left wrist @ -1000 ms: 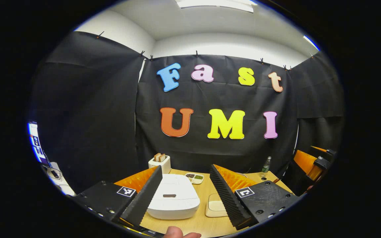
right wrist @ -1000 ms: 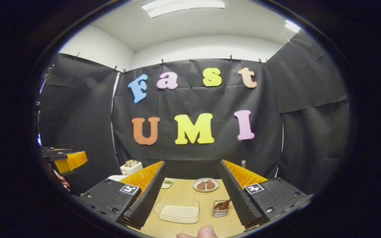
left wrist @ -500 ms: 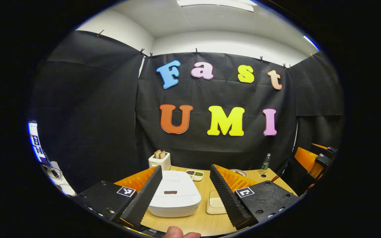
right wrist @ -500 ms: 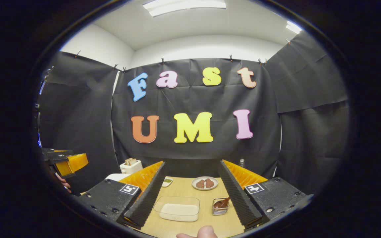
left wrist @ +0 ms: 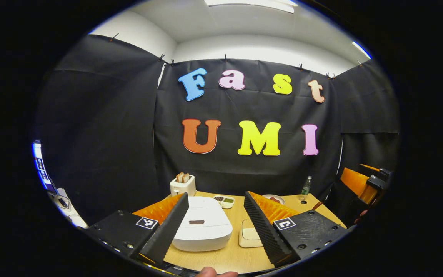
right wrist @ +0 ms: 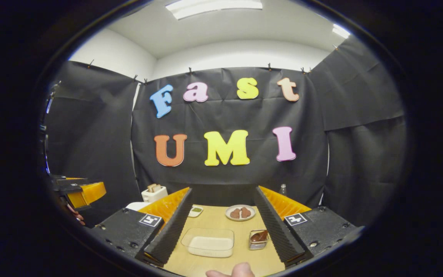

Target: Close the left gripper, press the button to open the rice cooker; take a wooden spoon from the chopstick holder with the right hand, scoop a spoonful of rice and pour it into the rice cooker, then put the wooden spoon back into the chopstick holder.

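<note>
L gripper (left wrist: 215, 219): jaws spread wide, nothing between them; held above the table's near edge w/ the rice cooker seen through the gap. Also seen at far left of right gripper view (right wrist: 77, 192), held up off the table.
R gripper (right wrist: 221, 219): jaws wide apart, holding nothing; above the table, rice box & chopstick holder showing between the fingers. Seen at far right of left gripper view too (left wrist: 363, 184).
Rice cooker (left wrist: 204, 227): white, lid down (not yet opened), small dark mark on the lid top; sits on the table near its front-left.
Rice box (right wrist: 210, 242): clear, shallow rectangular container, layer of white rice in the bottom; near front of table, just left of the chopstick holder.
Chopstick holder (right wrist: 258, 240): small metal-looking holder, close by the R gripper's right finger; wooden spoon (right wrist: 260, 236) sits in it, brown bowl end up.
Plate (right wrist: 240, 212): round, pale, two brown food pieces on it; behind the holder.
Divided dish (left wrist: 223, 201): small tray, dark bits in one section & green in another; behind the cooker.
Toaster (left wrist: 183, 184): white, two bread slices sticking out of the slots; back-left of table.
Bottle (left wrist: 305, 186): small, clear w/ green label, back-right; label too small to read.
Writing: square black-white marker tags on each gripper's finger mounts, no readable brand on the cooker.
Table (left wrist: 233, 257): light wood.
Fingertip (right wrist: 237, 270): a person's, at bottom edge of right gripper view.
</note>
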The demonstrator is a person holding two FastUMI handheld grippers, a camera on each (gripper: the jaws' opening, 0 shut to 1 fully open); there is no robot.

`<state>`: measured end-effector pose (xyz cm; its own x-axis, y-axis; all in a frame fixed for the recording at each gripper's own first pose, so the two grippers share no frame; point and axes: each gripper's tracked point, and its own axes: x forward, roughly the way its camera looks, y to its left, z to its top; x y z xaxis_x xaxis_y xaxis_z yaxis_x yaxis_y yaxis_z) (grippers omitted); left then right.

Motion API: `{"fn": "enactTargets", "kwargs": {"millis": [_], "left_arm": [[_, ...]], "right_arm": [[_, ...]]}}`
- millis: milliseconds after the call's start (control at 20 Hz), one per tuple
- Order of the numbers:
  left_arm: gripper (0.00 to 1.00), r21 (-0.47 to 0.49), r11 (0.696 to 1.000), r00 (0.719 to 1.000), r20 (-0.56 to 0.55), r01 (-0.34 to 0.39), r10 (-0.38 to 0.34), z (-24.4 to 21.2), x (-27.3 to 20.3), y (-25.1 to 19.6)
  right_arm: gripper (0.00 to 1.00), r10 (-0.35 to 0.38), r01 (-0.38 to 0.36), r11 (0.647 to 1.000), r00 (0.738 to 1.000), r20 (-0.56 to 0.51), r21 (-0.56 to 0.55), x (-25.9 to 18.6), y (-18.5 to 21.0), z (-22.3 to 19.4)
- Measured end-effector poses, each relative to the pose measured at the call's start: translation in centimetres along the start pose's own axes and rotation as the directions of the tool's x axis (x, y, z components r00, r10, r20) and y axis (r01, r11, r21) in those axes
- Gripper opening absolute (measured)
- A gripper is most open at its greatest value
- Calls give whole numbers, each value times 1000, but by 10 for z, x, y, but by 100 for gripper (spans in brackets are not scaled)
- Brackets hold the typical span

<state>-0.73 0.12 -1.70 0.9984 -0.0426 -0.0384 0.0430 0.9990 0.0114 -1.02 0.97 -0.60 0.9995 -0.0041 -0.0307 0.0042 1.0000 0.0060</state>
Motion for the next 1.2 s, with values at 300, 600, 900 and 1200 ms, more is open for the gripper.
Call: {"fn": "enactTargets", "kwargs": {"millis": [300,600,900,1200], "left_arm": [[93,10,1000,999,-34,8,-7,-9,14,-2],[94,2,1000,991,-137,4,-4,-30,42,3],[94,-54,998,947,-320,-38,18,-71,79,19],[41,-69,995,852,-523,-74,27,-108,113,38]], "right_arm": [[98,-10,11,1000,999,-46,29,11,-9,-8],[98,-17,17,1000,996,-89,0,36,-17,-13],[99,-4,6,1000,992,-127,12,69,-32,-28],[100,11,-7,1000,988,-151,23,98,-57,-38]]}}
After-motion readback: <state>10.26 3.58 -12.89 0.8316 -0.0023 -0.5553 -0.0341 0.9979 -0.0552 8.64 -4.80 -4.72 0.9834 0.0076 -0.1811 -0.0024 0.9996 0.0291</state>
